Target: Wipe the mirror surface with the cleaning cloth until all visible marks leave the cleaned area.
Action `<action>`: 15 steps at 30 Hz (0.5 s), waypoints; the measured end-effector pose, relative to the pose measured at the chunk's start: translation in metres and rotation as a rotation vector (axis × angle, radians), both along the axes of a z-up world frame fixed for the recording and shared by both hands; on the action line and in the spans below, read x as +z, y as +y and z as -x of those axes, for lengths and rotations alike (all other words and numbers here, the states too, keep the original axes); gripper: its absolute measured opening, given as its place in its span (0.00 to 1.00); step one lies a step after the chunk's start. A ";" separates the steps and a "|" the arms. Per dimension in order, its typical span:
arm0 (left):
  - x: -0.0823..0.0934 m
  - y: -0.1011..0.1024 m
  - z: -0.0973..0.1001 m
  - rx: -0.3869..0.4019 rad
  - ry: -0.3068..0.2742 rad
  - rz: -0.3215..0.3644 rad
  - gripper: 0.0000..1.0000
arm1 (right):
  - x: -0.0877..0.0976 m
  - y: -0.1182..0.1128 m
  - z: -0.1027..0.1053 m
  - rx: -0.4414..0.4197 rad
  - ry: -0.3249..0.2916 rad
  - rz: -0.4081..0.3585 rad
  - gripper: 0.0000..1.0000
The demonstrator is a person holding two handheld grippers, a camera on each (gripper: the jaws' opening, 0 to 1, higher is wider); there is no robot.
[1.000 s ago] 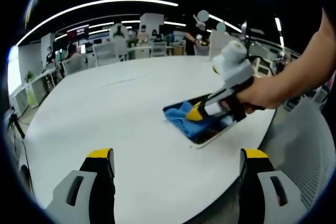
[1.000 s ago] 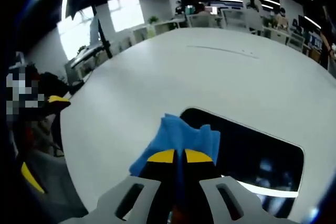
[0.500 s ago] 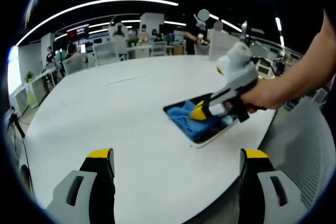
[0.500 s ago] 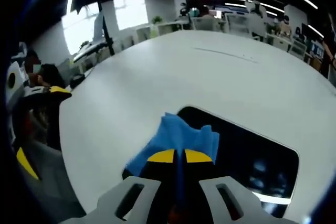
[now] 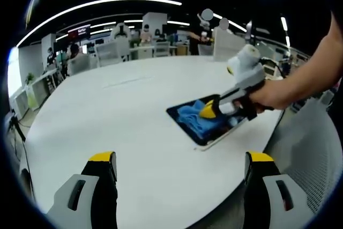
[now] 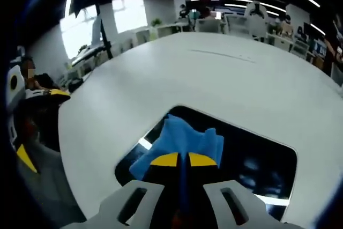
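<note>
A rectangular mirror (image 5: 188,126) (image 6: 257,156) lies flat on the white round table (image 5: 107,122) (image 6: 214,73), near its right edge in the left gripper view. A blue cleaning cloth (image 5: 193,117) (image 6: 185,139) rests on the mirror's glass. My right gripper (image 6: 183,160) (image 5: 208,112), held by a person's hand (image 5: 273,94), is shut on the cloth and presses it to the mirror. My left gripper (image 5: 179,160) hovers open over the table's near edge, well short of the mirror, with nothing between its fingers.
Office desks, chairs and several people (image 5: 144,35) stand behind the table. A grey mesh chair (image 5: 308,148) sits at the table's right side. A thin line mark (image 6: 225,53) runs across the far part of the tabletop.
My right gripper has slid the cloth further in over the mirror, away from its near corner. The left gripper has stayed where it was.
</note>
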State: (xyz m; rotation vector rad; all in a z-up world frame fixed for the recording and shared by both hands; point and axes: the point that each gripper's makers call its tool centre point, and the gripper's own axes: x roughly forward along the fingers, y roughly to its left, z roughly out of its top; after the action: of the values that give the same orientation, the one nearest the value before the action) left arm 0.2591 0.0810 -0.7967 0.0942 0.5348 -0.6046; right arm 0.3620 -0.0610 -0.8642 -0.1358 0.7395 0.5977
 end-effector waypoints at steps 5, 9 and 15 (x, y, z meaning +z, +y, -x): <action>0.000 0.000 0.000 -0.001 -0.001 -0.002 0.99 | 0.000 -0.005 0.000 0.001 -0.002 0.012 0.00; -0.001 -0.001 0.000 -0.005 0.003 -0.004 0.99 | 0.000 -0.012 0.000 -0.010 0.000 0.012 0.00; 0.000 -0.001 0.001 -0.010 0.000 -0.009 0.99 | 0.000 -0.027 0.001 -0.019 0.002 0.019 0.00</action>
State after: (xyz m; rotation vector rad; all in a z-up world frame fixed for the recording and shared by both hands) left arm 0.2585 0.0796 -0.7970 0.1053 0.5371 -0.6122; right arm 0.3607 -0.0876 -0.8642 -0.1459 0.7482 0.5726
